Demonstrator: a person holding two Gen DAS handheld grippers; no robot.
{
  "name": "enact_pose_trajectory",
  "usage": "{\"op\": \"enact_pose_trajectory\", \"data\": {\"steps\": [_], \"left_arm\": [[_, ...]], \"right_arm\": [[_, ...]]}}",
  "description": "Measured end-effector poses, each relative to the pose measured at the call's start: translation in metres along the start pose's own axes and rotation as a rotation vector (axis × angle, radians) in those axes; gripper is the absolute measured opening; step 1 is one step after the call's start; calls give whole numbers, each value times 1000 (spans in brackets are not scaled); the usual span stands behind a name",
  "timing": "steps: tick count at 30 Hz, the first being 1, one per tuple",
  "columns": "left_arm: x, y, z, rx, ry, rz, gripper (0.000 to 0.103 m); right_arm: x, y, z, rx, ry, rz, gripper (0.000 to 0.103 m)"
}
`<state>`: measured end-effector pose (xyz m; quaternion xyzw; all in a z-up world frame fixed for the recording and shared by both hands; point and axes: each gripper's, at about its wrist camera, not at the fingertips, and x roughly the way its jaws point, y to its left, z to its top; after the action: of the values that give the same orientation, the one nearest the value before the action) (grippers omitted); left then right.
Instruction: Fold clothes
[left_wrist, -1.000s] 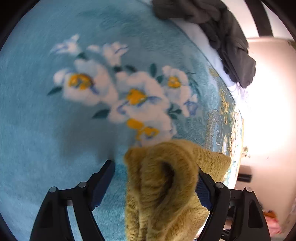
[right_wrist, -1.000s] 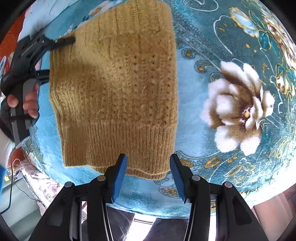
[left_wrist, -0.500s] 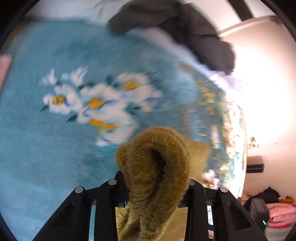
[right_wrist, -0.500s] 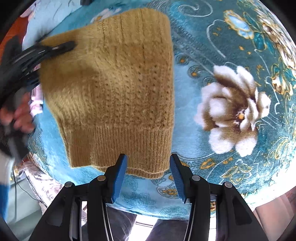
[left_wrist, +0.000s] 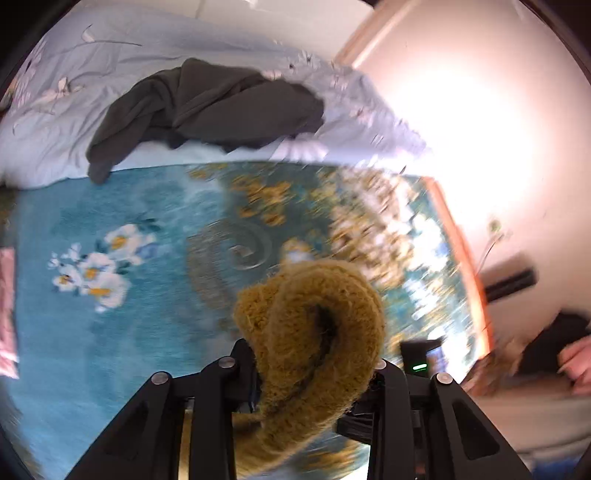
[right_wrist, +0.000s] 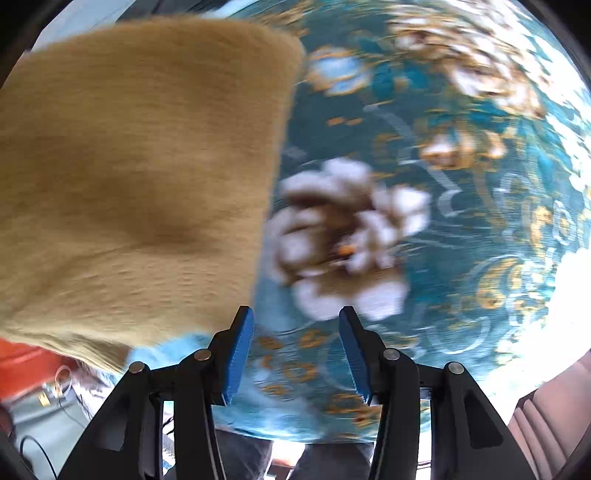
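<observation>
My left gripper (left_wrist: 314, 363) is shut on a bunched fold of the mustard-yellow knitted sweater (left_wrist: 314, 332) and holds it above the teal floral blanket (left_wrist: 110, 332). In the right wrist view the sweater (right_wrist: 140, 166) hangs as a broad, blurred panel at the left, lifted off the blanket (right_wrist: 461, 221). My right gripper (right_wrist: 295, 350) is open and empty, its blue pads just right of the sweater's lower edge, above the blanket's front edge.
A dark grey garment (left_wrist: 207, 110) lies crumpled on the pale blue bedsheet (left_wrist: 55, 129) at the back. A pink item (left_wrist: 7, 314) sits at the blanket's left edge. A wall (left_wrist: 480, 129) stands to the right. The floor and cables (right_wrist: 48, 406) show below the bed's front edge.
My left gripper closed on the sweater and has lifted it, swinging toward the right. In the right wrist view the sweater has risen and fills more of the left side. The right gripper stayed open.
</observation>
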<state>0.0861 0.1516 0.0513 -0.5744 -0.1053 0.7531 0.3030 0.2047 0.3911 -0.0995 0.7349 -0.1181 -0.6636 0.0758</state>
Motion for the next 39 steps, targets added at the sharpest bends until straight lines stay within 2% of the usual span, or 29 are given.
{"op": "enact_pose_trajectory", "data": {"steps": [2,5,6,8,11,13,15,16,21,22,24,25,26,27,28,31,34,35,36,39], "left_arm": [[-17,4,2,-139,-61,-66,34],[-51,51,-15,-459,-203,-216,34],[-60,70,-27,-549,-258,-243,34],[-68,113,-50,-692,-308,-192,34],[-63,182,-91,-865,-309,-35,34],[-53,224,-117,-965,-281,62,34],[-41,262,-142,-1052,-219,189,32],[-39,277,-153,-1089,-202,221,31],[-41,325,-199,-1242,-192,231,31],[-41,330,-204,-1241,-183,223,31],[-36,331,-199,-1176,-129,199,35],[-34,331,-193,-1133,-86,189,44],[-31,330,-188,-1090,-44,180,49],[-30,329,-181,-1033,2,175,58],[-30,328,-174,-971,40,178,62],[-35,324,-154,-814,117,198,68],[-43,329,-134,-682,145,231,74],[-46,332,-130,-641,149,242,74],[-47,336,-123,-603,155,248,75],[-37,355,-99,-506,184,238,78]], "right_arm": [[-22,-46,20,26,-9,-12,49],[-46,-62,58,62,-27,-28,49],[-40,-62,62,64,-32,-34,49],[-31,-74,66,39,-35,-46,49],[-28,-68,67,25,-21,-47,49],[-20,-61,68,28,-5,-21,49],[-14,-46,63,19,13,11,49],[-11,-38,62,11,22,26,49],[12,8,51,-42,69,133,49],[17,18,49,-54,79,156,49],[26,37,45,-74,97,202,50],[34,45,43,-69,102,226,54],[41,50,41,-50,106,246,62],[49,55,40,-31,110,265,62],[57,60,38,-12,114,285,62],[82,72,36,60,136,316,62],[101,80,33,99,136,323,62],[106,81,32,106,136,322,66],[111,83,31,112,141,315,76],[121,85,30,131,133,320,80]]}}
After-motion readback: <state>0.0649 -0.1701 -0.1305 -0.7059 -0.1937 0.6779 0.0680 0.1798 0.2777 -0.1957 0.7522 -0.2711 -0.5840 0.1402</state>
